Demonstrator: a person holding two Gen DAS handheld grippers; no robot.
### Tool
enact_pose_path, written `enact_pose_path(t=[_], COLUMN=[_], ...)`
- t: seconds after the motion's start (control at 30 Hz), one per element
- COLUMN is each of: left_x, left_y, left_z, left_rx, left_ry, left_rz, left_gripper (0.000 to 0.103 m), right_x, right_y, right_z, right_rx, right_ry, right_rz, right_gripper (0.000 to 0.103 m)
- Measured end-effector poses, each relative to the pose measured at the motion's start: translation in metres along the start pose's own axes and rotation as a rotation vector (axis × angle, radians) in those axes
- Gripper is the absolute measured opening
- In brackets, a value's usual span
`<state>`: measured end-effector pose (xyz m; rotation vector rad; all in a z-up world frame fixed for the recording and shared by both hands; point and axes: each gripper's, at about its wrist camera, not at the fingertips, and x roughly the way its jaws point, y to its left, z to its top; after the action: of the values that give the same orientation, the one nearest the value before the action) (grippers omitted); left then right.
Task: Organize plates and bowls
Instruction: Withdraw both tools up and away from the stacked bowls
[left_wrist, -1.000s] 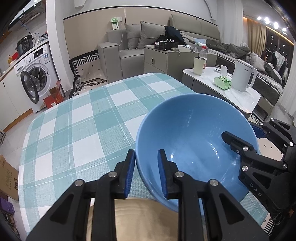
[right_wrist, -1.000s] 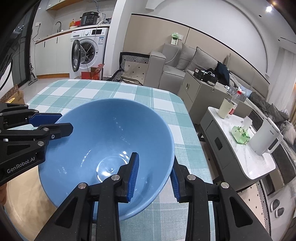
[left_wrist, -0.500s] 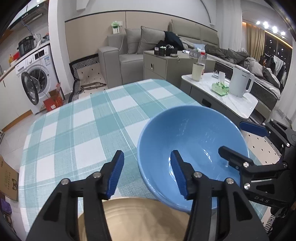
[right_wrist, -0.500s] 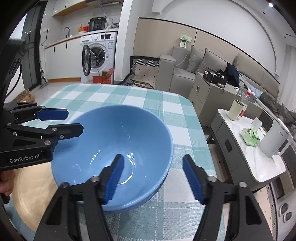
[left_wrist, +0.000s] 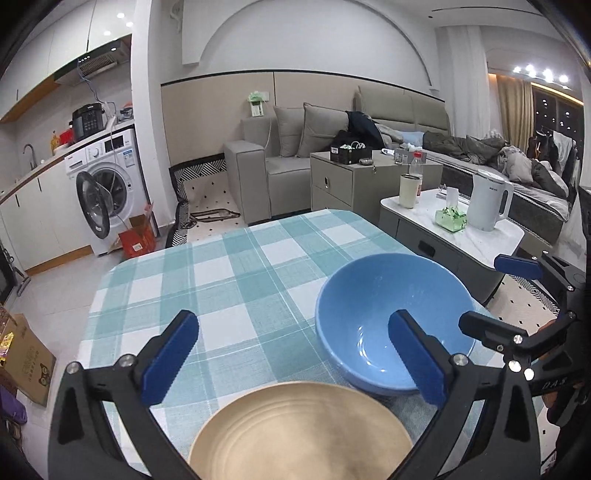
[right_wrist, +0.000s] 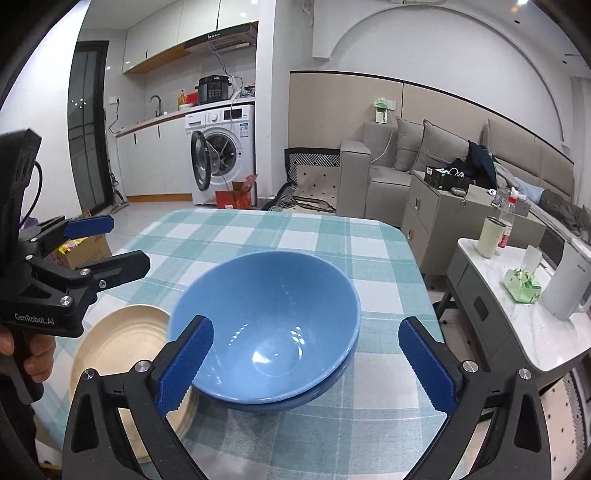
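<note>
A blue bowl (left_wrist: 391, 314) sits nested in a second blue bowl (right_wrist: 295, 400) on the checked tablecloth; it also shows in the right wrist view (right_wrist: 269, 325). A beige ridged plate (left_wrist: 299, 432) lies beside it toward the near edge, also in the right wrist view (right_wrist: 122, 347). My left gripper (left_wrist: 291, 362) is open and empty, above the plate, left of the bowl. My right gripper (right_wrist: 306, 362) is open and empty, its fingers astride the bowl's near rim without touching. Each gripper shows in the other's view: the right one (left_wrist: 498, 295), the left one (right_wrist: 110, 240).
The table (left_wrist: 229, 266) has a teal and white checked cloth. A low white side table (right_wrist: 517, 325) with a kettle (left_wrist: 487, 201), tissue pack and cup stands to the right. A washing machine (left_wrist: 107, 195), sofa and cardboard boxes are beyond.
Both grippers let go of the blue bowl's rim, opened wide and drew back. The bowl now rests on the other bowl, and the beige plate has come into view.
</note>
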<state>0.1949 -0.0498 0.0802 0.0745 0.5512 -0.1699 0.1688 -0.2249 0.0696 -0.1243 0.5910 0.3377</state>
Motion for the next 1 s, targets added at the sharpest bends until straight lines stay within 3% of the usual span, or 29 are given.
enact_pose_path(t=[0.37,0.6,1.0], left_x=[-0.034,-0.048,-0.065], left_y=[0.02,0.02,0.024], left_z=[-0.026,-0.045,-0.073], left_rx=[-0.04,-0.045,-0.087], left_ry=[-0.048,-0.066,-0.074], left_rz=[0.059,0.103,0.099], left_gripper=[0.103,0.103,0.103], right_x=[-0.028,-0.041,-0.058], right_y=[0.003,0.008,0.021], right_z=[-0.016,-0.025,-0.034], right_rx=[0.055,0.053,0.024], right_ry=[-0.066,-0.078,-0.107], right_rz=[0.091,0.105,0.153], right_gripper=[0.102,0.102,0.102])
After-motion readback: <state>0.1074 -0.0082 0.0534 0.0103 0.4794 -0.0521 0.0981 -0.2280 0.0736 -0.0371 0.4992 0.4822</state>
